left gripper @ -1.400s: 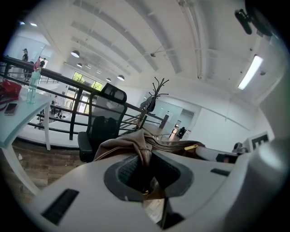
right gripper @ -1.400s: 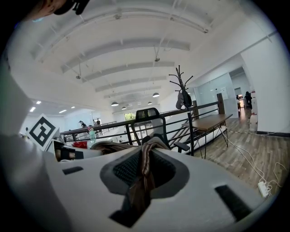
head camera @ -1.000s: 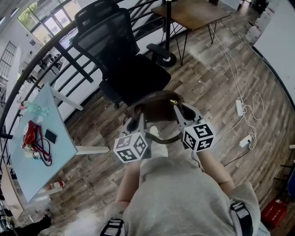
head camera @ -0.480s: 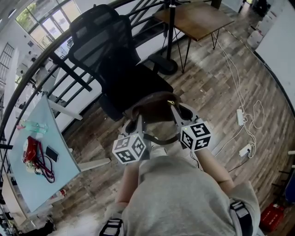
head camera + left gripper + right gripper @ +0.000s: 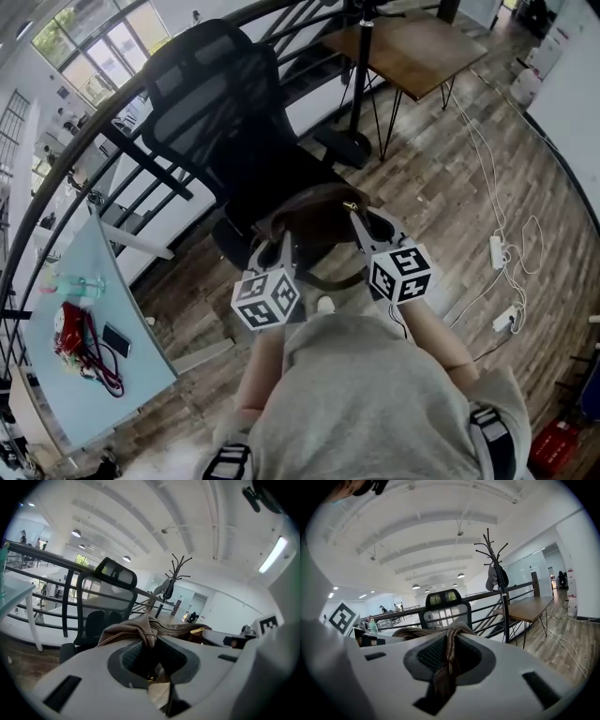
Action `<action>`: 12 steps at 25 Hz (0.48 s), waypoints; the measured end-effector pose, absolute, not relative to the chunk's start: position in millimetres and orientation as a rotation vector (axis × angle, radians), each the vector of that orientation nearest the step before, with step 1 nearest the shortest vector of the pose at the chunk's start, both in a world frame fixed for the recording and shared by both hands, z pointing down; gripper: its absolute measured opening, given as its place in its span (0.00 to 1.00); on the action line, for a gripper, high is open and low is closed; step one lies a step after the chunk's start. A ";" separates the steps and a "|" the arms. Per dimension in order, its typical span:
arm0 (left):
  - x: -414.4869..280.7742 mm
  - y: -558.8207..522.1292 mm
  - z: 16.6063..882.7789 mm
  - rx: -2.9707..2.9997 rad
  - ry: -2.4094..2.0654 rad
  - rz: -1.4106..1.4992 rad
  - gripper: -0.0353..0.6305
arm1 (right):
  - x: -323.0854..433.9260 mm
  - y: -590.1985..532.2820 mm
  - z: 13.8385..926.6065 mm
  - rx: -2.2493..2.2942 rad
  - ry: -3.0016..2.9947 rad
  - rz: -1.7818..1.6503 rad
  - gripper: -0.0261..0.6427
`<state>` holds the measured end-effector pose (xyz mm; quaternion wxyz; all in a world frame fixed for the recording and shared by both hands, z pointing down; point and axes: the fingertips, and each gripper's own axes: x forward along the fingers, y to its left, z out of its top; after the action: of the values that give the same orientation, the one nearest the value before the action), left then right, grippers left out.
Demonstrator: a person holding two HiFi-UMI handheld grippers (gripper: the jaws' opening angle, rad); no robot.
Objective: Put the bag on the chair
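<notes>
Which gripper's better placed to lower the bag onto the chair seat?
Left, slightly: left gripper and right gripper both clamp the bag, but the chair seat lies nearer the left.

Wood-plank flooring (image 5: 441,187) is seen throughout. A wooden table (image 5: 412,42) and coat stand (image 5: 496,555) are set ahead of the right gripper (image 5: 359,217); a black railing (image 5: 89,136) and pale-blue table (image 5: 56,398) are found left of the left gripper (image 5: 281,246).
</notes>
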<state>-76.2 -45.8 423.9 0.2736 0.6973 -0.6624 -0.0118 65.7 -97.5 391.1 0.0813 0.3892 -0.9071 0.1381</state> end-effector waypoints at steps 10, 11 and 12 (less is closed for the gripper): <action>-117.3 -92.3 428.2 1.842 -1.819 -0.039 0.12 | 24.1 -148.1 394.5 1.100 -2.724 0.404 0.10; -120.7 -96.6 430.2 1.834 -1.825 -0.039 0.12 | 20.0 -153.8 395.9 1.088 -2.726 0.404 0.10; -123.9 -101.0 432.6 1.825 -1.831 -0.039 0.12 | 16.1 -159.6 397.8 1.076 -2.727 0.404 0.10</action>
<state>-123.9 -101.0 432.6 0.2745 0.6789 -0.6809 -0.0144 16.1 -159.6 397.8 0.0913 0.3620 -0.9177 0.1358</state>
